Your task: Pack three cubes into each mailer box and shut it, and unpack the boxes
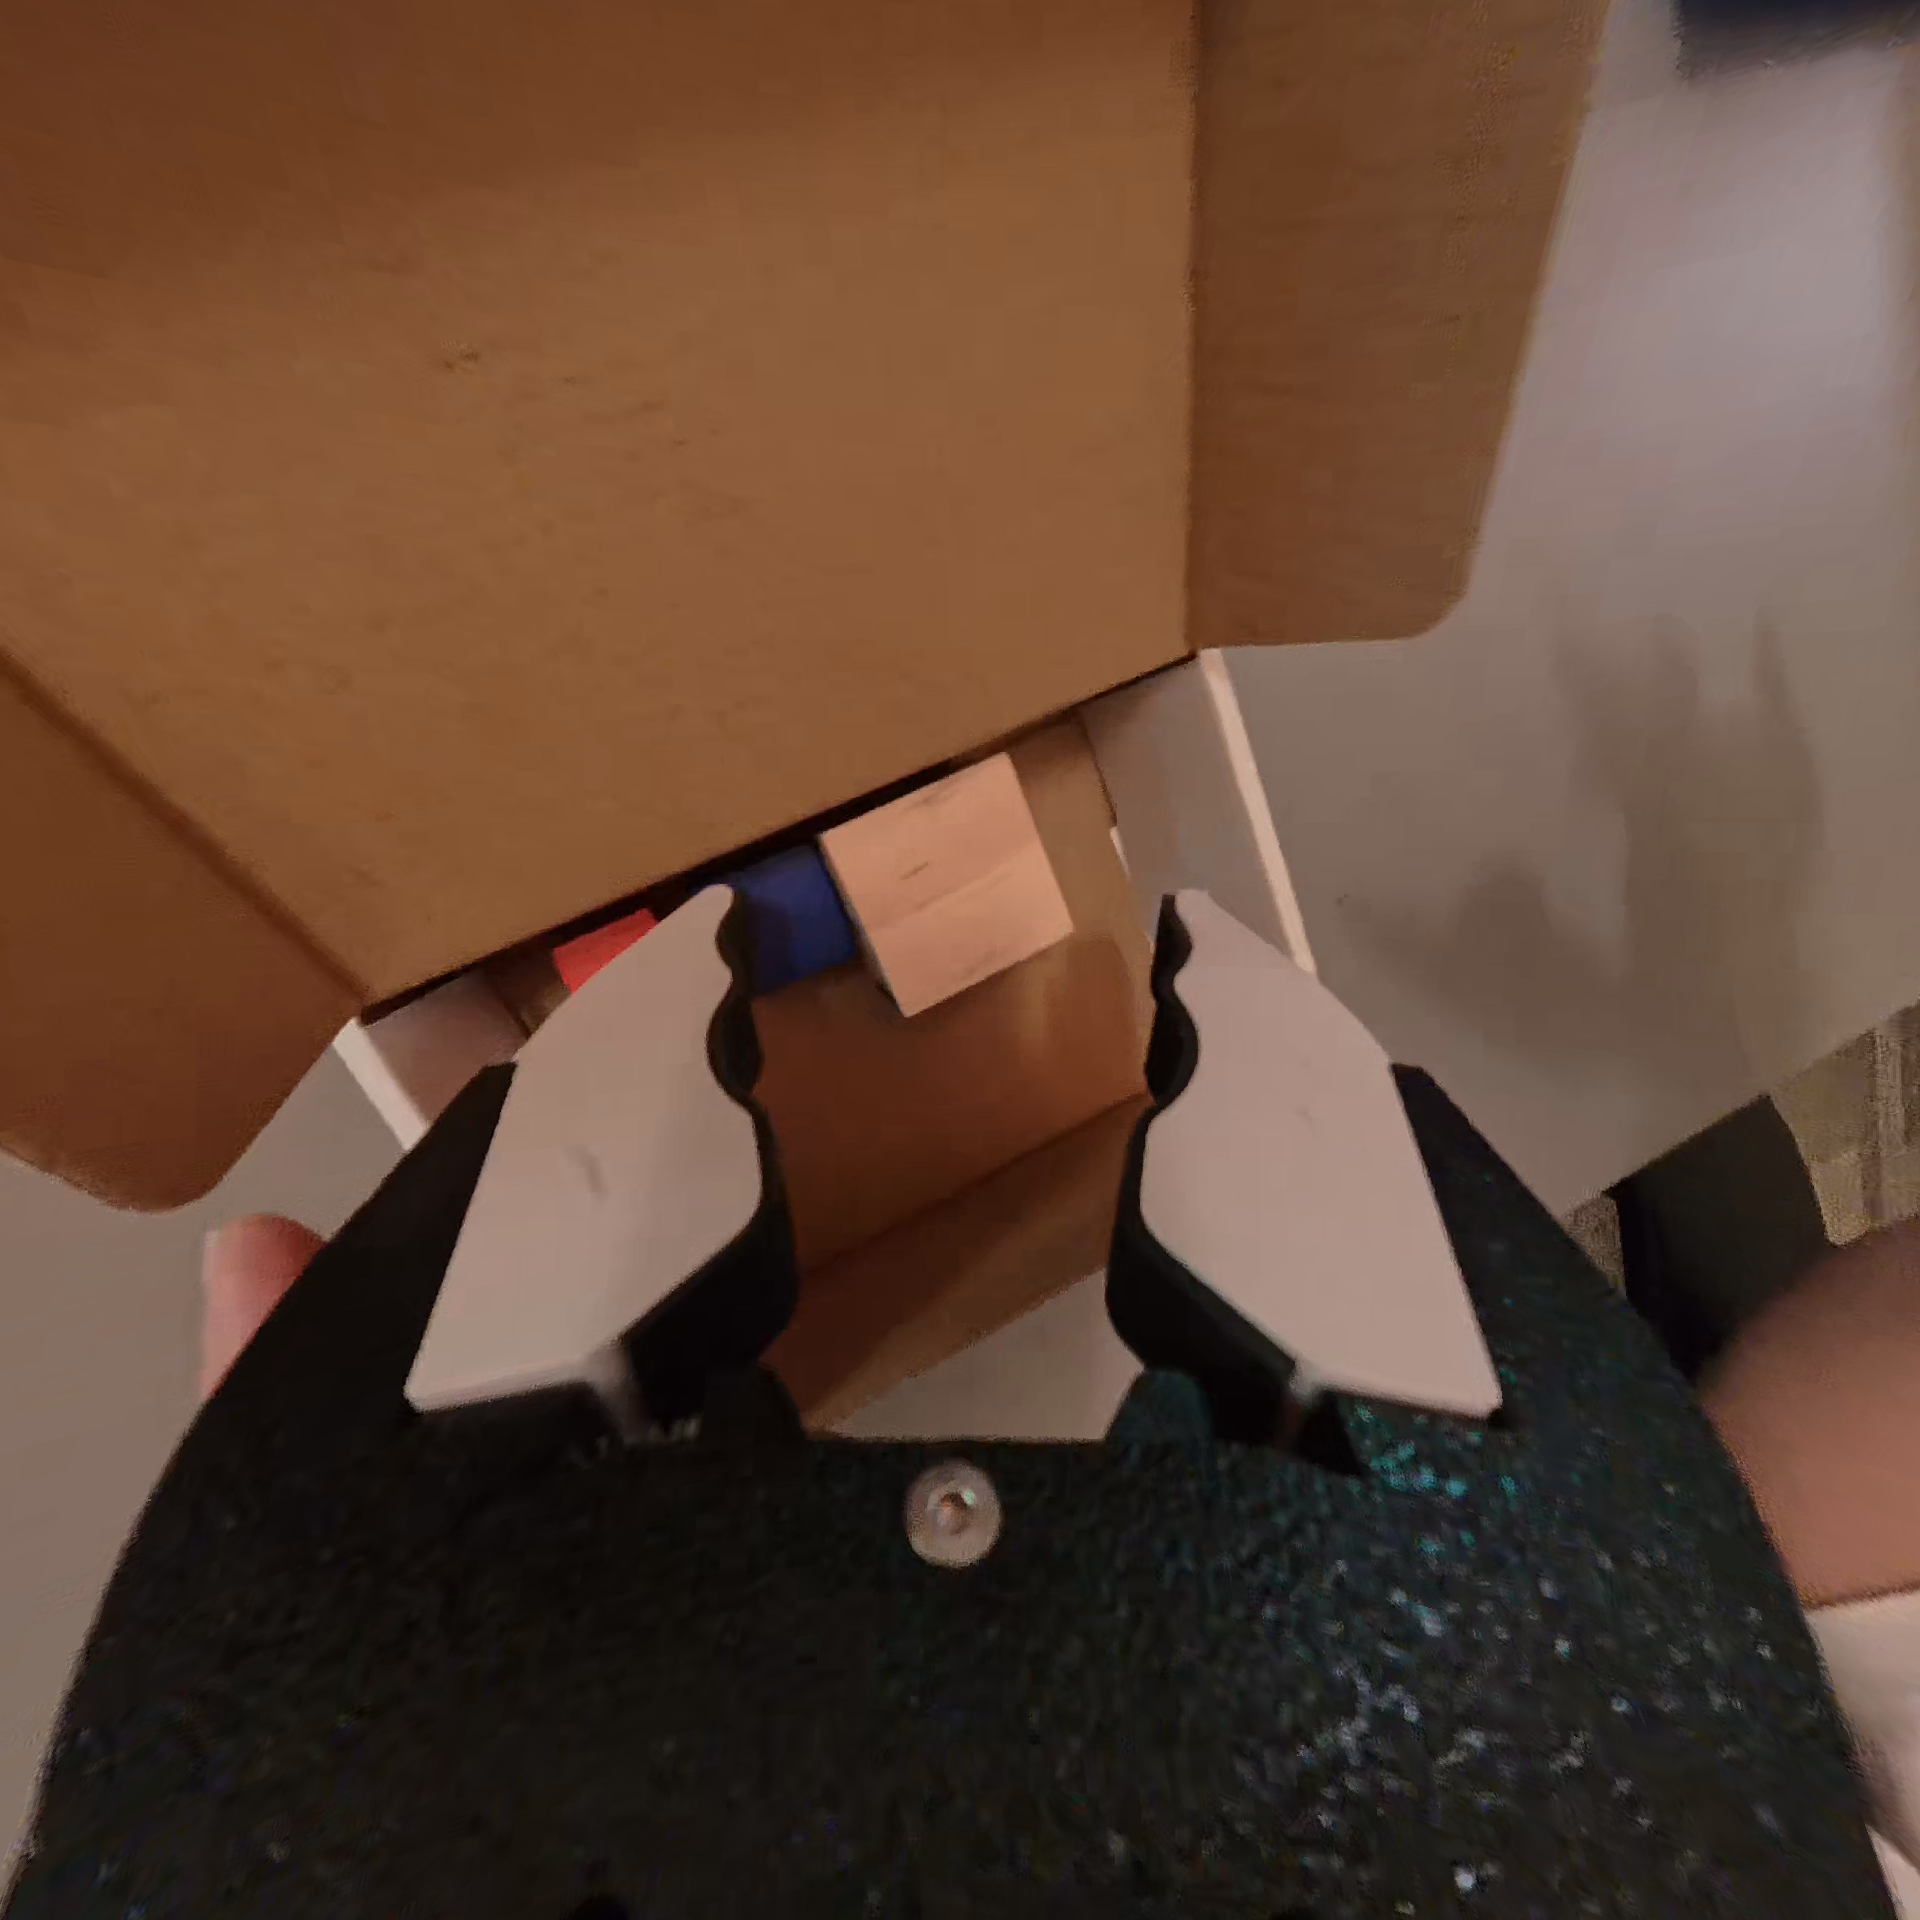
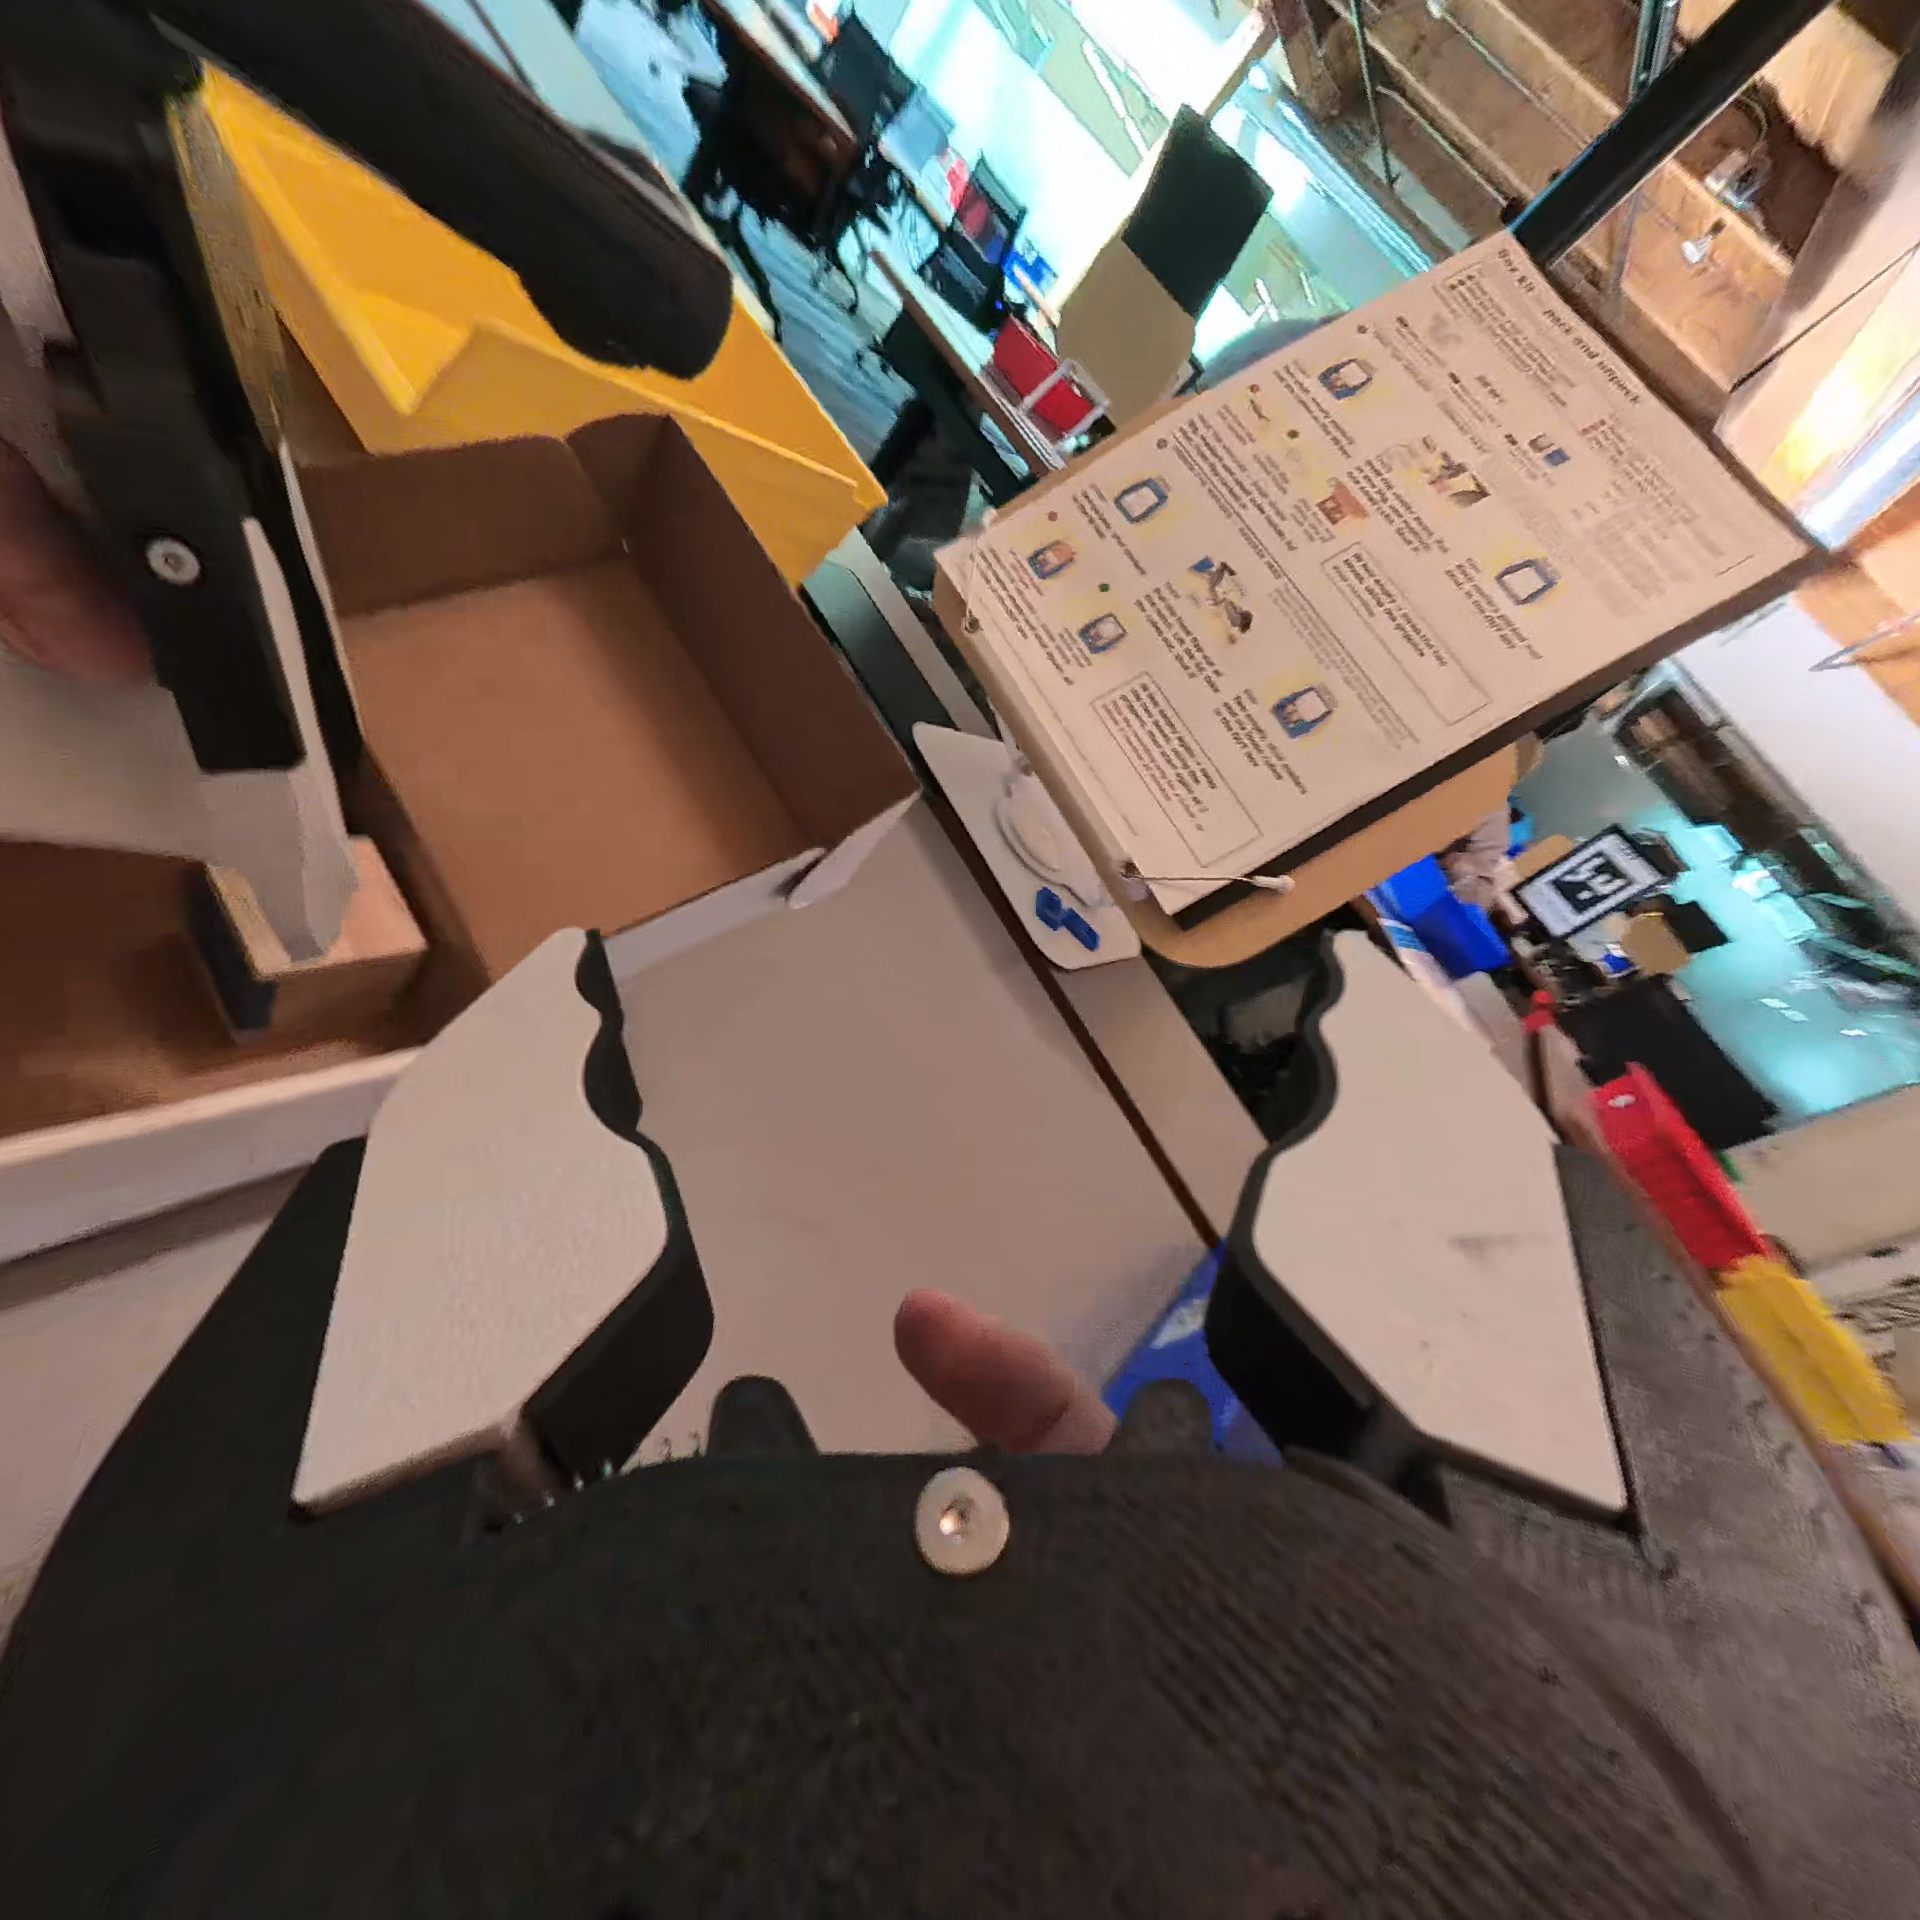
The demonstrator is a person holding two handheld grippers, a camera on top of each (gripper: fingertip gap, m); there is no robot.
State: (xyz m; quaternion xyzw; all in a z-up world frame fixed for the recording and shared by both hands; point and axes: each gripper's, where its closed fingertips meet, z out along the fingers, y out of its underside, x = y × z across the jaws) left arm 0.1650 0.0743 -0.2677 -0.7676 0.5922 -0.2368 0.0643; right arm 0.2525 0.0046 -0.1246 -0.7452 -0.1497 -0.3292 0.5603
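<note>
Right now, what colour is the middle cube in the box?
Blue: the middle cube sits between a red and a bare wooden one, clearest in the left wrist view.

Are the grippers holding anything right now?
No. The left gripper is open above the cubes in the box; the right gripper is open over the table.

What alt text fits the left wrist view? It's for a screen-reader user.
The open left hand-held gripper reaches into a mailer box under its half-lowered lid. Inside sit a wooden cube, blue cube and red cube.
</note>
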